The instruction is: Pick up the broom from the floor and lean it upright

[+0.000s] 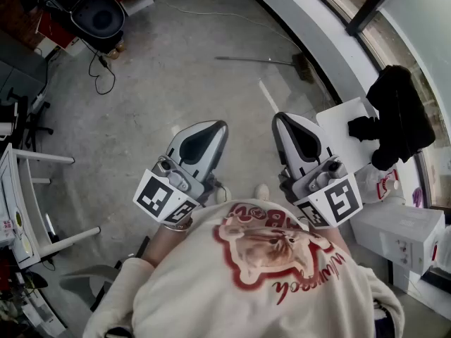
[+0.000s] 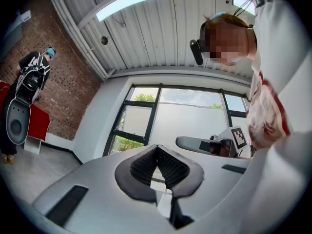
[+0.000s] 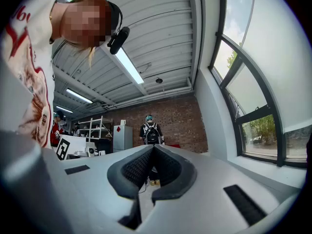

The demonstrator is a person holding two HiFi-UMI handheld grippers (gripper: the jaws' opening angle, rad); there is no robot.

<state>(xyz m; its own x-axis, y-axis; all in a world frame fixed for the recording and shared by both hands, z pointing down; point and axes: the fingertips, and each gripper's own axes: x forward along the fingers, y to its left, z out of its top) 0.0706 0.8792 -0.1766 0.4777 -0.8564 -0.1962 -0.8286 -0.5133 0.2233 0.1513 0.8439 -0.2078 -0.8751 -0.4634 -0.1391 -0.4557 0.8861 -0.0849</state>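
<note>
Both of mine are up in front of my chest, side by side, tips pointing away from me. Left gripper (image 1: 219, 125): jaws closed, black ribbed pads meeting at the tips, nothing between them. Right gripper (image 1: 280, 118): same, jaws fully together and holding nothing. In the left gripper view the right gripper shows just to the right of my left jaws, at about the same height. The broom (image 1: 264, 61) lies flat on the concrete floor (image 1: 176, 69), well ahead of both sets of jaws and untouched. Its thin handle runs crosswise, with the free end roughly straight ahead of my left jaws. The brush head (image 1: 304, 67) is ahead of my right jaws and a little to their right, close to the foot of the white window wall (image 1: 320, 30). A short white strip (image 1: 268, 96) on the floor sits between the broom and my right jaws. Right of my right jaws there is a white board (image 1: 335, 129) with a black garment (image 1: 398, 111) draped beside it, and a white box (image 1: 398, 231) back nearer my body. Far ahead and left of my left jaws is a black pod (image 1: 99, 13), with a cable (image 1: 103, 72) trailing on the floor below it. In the right gripper view a person (image 3: 151, 130) with a backpack stands beyond the closed jaw tips, well apart from them, in front of a brick wall (image 3: 185, 123).
</note>
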